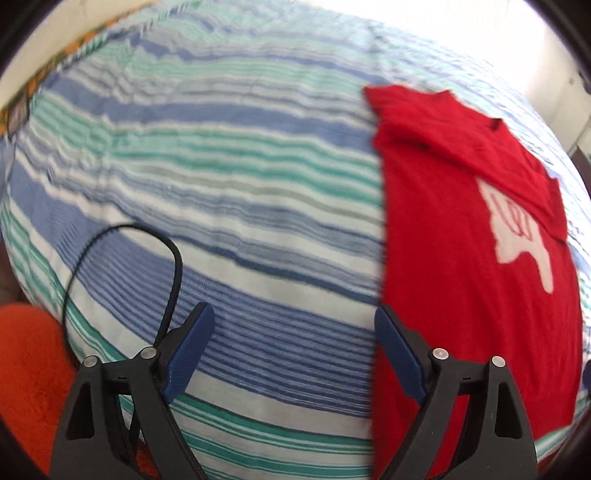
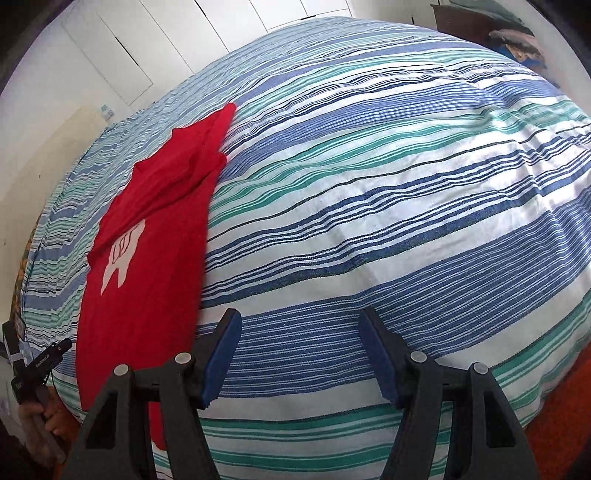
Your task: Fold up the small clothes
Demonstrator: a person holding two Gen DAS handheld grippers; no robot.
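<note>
Jaws wide apart, empty, above bedspread [image 2: 369, 206].

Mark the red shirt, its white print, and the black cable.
red shirt [image 1: 461, 295], left wrist view, lower body panel.
white print [image 2: 120, 254], right wrist view, middle of the graphic.
black cable [image 1: 177, 258], left wrist view, loop's right side.

A bedroom in a home. A bed [image 2: 369, 206] filled most of both views, covered with a spread striped in blue, green and white. Behind it stood white panelled wardrobe doors [image 2: 155, 40] along the wall. A dark wooden piece of furniture [image 2: 465, 26] with folded fabrics piled [image 2: 517, 44] on top occupied the far corner. Orange-red carpet [image 1: 26, 369] showed beside the bed's near edge.
</note>
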